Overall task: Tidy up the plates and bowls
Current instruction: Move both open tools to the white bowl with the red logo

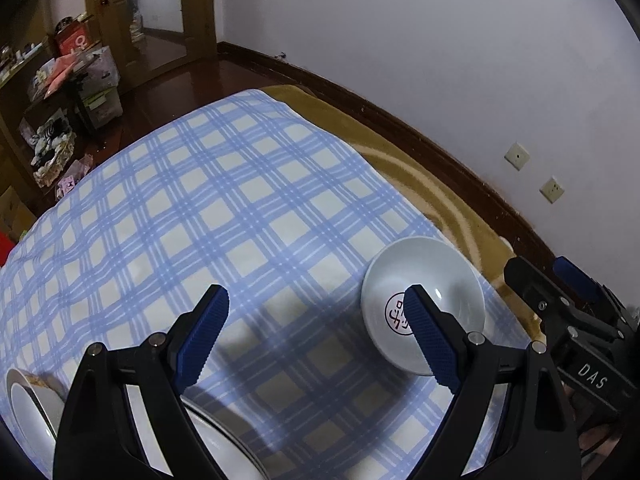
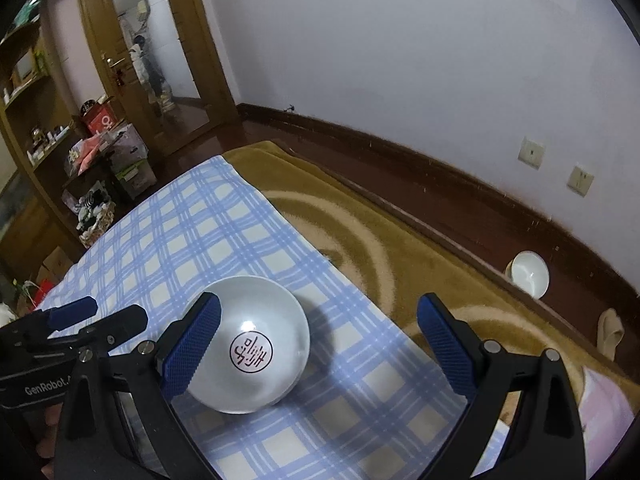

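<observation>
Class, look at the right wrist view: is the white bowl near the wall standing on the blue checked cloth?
No. The white bowl sits on the brown blanket by the wall, well apart from the blue checked cloth.

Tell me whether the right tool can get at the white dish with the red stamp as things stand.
Probably yes. The right tool is open just above the white dish on the checked cloth; nothing lies between, and the left tool is off to one side.

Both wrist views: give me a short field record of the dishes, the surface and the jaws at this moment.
surface: blue checked cloth over a tan blanket
stamped dish: pale bowl with red seal, upright on the cloth
other dishes: white plates at near left edge; white bowl by the wall
left gripper: jaws open, empty
right gripper: jaws open, empty, above the stamped bowl
</observation>
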`<act>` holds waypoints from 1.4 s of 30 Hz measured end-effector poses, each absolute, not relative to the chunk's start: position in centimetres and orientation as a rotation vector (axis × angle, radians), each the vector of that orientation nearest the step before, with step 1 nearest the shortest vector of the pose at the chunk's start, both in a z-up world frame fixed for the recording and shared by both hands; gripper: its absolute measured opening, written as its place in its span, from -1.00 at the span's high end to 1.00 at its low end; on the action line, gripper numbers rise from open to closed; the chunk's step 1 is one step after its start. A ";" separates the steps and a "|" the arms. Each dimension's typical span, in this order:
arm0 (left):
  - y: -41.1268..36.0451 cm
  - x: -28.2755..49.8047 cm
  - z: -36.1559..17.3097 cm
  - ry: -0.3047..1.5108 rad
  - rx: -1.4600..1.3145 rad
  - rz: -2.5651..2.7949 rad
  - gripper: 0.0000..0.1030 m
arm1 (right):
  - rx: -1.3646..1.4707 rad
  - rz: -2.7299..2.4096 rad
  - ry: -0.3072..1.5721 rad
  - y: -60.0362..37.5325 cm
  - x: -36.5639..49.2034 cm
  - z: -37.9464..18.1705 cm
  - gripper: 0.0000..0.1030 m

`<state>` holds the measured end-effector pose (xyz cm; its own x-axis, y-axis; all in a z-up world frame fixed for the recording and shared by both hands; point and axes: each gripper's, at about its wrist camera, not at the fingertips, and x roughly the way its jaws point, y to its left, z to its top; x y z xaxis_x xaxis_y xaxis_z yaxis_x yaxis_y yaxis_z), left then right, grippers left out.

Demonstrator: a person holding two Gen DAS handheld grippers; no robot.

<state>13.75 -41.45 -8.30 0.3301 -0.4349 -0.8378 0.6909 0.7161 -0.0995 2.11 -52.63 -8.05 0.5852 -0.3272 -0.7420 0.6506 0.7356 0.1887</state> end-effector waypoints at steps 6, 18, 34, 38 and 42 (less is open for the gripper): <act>-42.4 13.8 -9.2 0.999 0.331 -0.753 -0.71 | 0.513 -0.593 0.786 -53.6 2.5 -9.6 -0.99; -43.6 13.7 -10.7 1.035 0.383 -0.745 -0.71 | 0.597 -0.577 0.851 -54.7 2.8 -12.1 -0.88; -45.1 13.7 -12.7 1.129 0.433 -0.720 0.17 | 0.688 -0.506 0.890 -55.0 3.1 -14.2 -0.21; -45.3 13.6 -13.7 1.162 0.418 -0.722 0.39 | 0.714 -0.470 0.906 -55.1 3.2 -14.9 0.09; -45.9 13.0 -14.0 1.150 0.443 -0.728 0.51 | 0.764 -0.414 0.900 -55.2 3.4 -15.5 0.40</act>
<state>12.98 -45.87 -14.03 0.2216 -0.2891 -0.9313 0.7177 0.6949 -0.0450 3.44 -55.19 -15.50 0.5700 -0.0130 -0.8215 0.6151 0.6696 0.4163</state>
